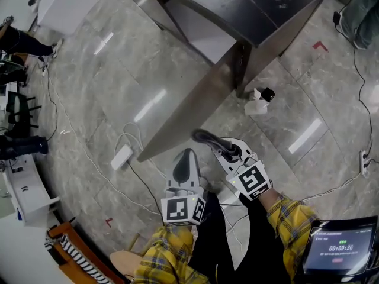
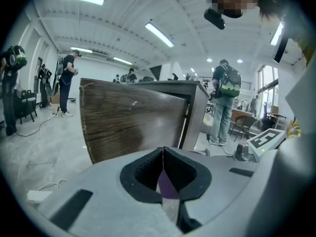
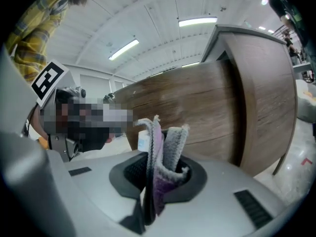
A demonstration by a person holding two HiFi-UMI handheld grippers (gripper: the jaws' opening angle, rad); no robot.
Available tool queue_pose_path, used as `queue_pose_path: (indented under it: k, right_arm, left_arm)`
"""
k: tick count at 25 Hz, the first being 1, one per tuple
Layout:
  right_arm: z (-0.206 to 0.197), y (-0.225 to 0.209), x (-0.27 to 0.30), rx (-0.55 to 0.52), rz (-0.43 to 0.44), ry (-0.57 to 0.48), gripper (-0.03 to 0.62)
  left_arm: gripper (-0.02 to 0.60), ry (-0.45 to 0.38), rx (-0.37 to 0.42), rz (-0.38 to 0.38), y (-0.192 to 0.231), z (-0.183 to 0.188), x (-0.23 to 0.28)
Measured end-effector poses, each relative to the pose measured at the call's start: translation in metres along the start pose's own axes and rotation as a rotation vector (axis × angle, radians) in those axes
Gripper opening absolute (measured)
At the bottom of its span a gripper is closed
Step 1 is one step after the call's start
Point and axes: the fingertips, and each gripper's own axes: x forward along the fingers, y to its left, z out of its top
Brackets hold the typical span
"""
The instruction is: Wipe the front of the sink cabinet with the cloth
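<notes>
The sink cabinet has a dark top and a brown wood-grain front [image 1: 195, 108]; the same front shows ahead in the left gripper view [image 2: 133, 122] and the right gripper view [image 3: 197, 112]. My right gripper [image 1: 204, 138] [image 3: 160, 159] is shut on a folded grey and purple cloth [image 3: 165, 142], which stands up from its jaws, a short way off the panel. My left gripper [image 1: 187, 156] [image 2: 163, 154] is just beside it, lower on the left. Its pads are pressed together with nothing between them, and it points at the panel from a little farther back.
A white spray bottle [image 1: 257, 102] stands on the grey tiled floor by the cabinet's right corner. A white power strip [image 1: 121, 157] and cables [image 1: 71, 135] lie to the left. A timer screen [image 1: 340, 250] sits at bottom right. People stand at the far left [image 2: 66, 83] and behind the cabinet [image 2: 224, 102].
</notes>
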Motion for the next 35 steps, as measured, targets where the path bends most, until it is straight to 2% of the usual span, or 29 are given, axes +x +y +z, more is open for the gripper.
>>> queue_pose_path:
  k: [7,10,16,22,35]
  right_arm:
    - [-0.03,0.043,0.028,0.008,0.036,0.033,0.044]
    - [-0.044,0.059,0.038,-0.002,0.058,0.051,0.043]
    - [-0.054,0.064,0.058,-0.008,0.059,0.052,0.044]
    - [-0.053,0.036,0.065,-0.007,0.016,0.036,0.044]
    - [-0.037,-0.056,0.058,0.056,-0.102,-0.002,0.043]
  left_arm:
    - [0.009,0.017,-0.014,0.037,0.041,-0.025,-0.017]
    - [0.009,0.021,-0.012,0.029,0.049,-0.033,-0.019]
    - [0.009,0.016,0.006,0.024,0.064,-0.038,-0.017]
    - [0.009,0.013,0.009,0.032,0.064,-0.044,-0.003]
    - [0.009,0.025,0.037,-0.01,0.024,-0.037,0.043]
